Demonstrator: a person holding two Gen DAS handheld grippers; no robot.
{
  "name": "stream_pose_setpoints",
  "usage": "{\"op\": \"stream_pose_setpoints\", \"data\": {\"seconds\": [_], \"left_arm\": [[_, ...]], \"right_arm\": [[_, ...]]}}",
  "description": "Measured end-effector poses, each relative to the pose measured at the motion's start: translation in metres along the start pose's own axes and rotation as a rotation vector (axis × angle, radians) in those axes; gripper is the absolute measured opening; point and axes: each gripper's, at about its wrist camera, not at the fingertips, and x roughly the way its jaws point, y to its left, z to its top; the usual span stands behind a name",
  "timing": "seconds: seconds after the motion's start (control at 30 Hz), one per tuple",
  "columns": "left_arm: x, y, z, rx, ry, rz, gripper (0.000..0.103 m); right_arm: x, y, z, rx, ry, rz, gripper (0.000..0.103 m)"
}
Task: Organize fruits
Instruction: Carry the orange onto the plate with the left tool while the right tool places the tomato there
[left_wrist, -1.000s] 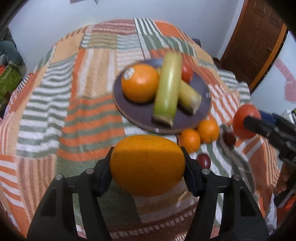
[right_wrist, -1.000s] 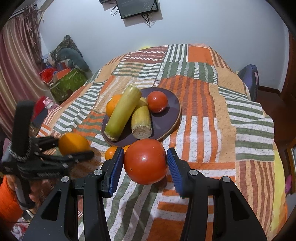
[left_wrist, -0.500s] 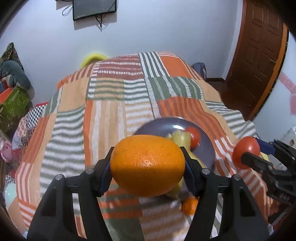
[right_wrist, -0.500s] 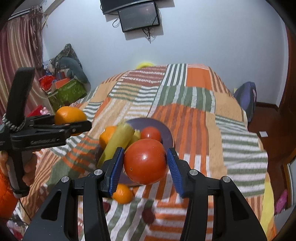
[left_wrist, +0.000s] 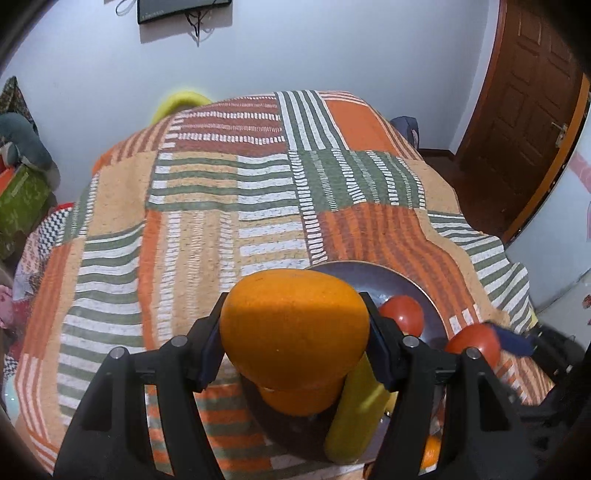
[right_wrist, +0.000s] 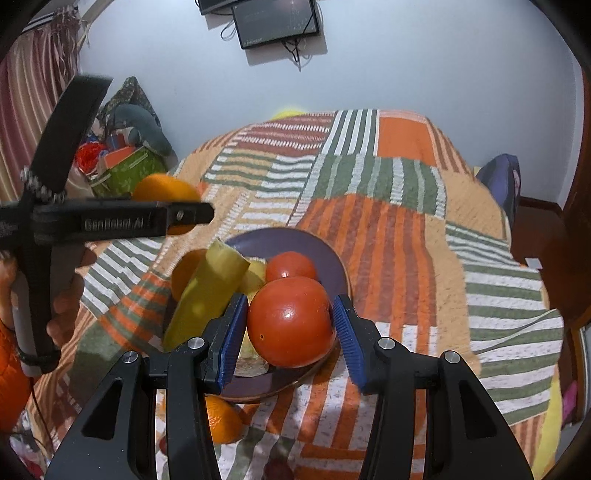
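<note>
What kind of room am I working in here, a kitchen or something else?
Most likely a bedroom, not a kitchen. The fruit plate sits on a bed covered by a striped patchwork blanket, a screen is mounted on the wall, and a wooden door stands to the right.

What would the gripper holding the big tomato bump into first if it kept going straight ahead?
The right gripper points slightly downward at the plate. Carrying the big tomato, it would probably meet the smaller tomato on that plate first, though depth is hard to judge in this fisheye view.
</note>
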Motion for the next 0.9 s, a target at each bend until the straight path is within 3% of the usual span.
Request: {"op": "stream_pose_setpoints", "data": {"seconds": [0.37,0.8,0.9], "left_arm": [[0.043,0.004,0.003,-0.069,0.063,-0.039,0.065],[0.048,0.009,0.000,-0.120,0.089,-0.074,0.066],[0.043,0.008,0.000,-0.109,0.084,-0.078,0.074]], "right_arm": [[0.026,-0.007,-0.005,0.014,0.038,0.008,0.045],[0.029,-0.003,-0.006,0.018,0.031,0.017,0.048],[0.027,-0.002,-0.005,0.018,0.026,0.015,0.051]]}}
